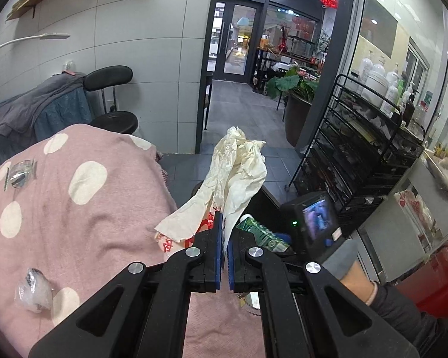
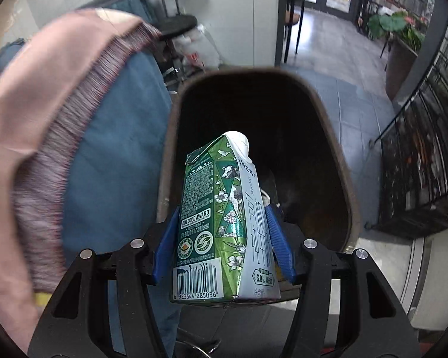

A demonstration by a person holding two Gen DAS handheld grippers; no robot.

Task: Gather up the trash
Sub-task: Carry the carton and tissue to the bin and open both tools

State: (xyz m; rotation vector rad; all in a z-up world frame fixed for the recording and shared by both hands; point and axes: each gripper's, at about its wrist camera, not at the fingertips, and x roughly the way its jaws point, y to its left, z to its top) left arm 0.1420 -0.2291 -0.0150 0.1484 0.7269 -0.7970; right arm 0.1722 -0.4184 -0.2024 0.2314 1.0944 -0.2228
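Note:
My left gripper (image 1: 225,232) is shut on a crumpled cream paper tissue (image 1: 239,170) and holds it up past the edge of the pink dotted blanket (image 1: 74,208). My right gripper (image 2: 221,217) is shut on a green and white milk carton (image 2: 221,223), held upright just above the open dark trash bin (image 2: 337,149). The carton (image 1: 261,232) and the right gripper's camera body also show in the left wrist view, to the right of my left fingers. Two crumpled clear foil wrappers (image 1: 19,173) (image 1: 34,289) lie on the blanket.
A black wire rack (image 1: 358,155) with bottles stands to the right. A black stool (image 1: 113,119) stands behind the bed. A blue bed skirt (image 2: 110,164) hangs beside the bin. A potted plant (image 1: 295,89) is by the doorway. A printed plastic bag (image 1: 176,238) lies under the tissue.

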